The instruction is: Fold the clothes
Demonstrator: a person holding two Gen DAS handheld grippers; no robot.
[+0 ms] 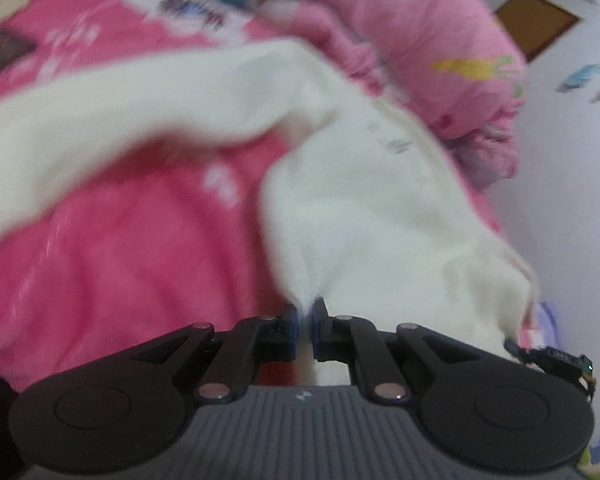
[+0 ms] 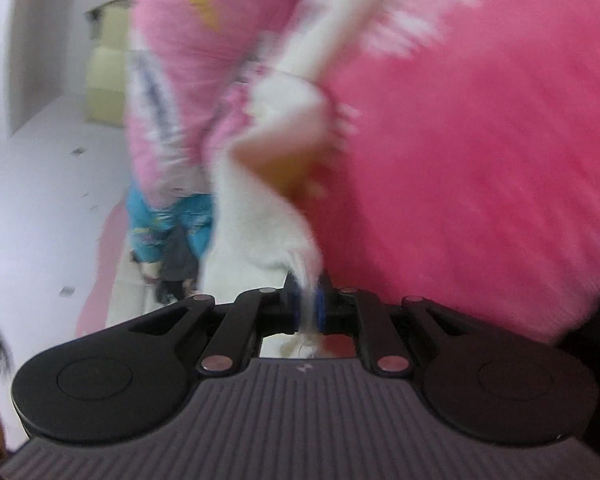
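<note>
A cream-white fleece garment (image 1: 372, 208) lies spread over a bright pink blanket (image 1: 112, 248); one long part of it stretches away to the left. My left gripper (image 1: 305, 312) is shut on an edge of this garment, with cloth pinched between its blue pads. In the right wrist view my right gripper (image 2: 306, 300) is shut on another edge of the same white garment (image 2: 260, 224), which hangs up and away in front of it. Both views are blurred by motion.
A bunched pink quilt (image 1: 432, 52) with printed figures lies behind the garment, also as the pink quilt (image 2: 172, 80) at left. Blue clothing (image 2: 168, 216) hangs below it. White floor (image 2: 40, 184) and a pale yellow object (image 2: 104, 80) lie beyond. A white wall (image 1: 572, 200) stands right.
</note>
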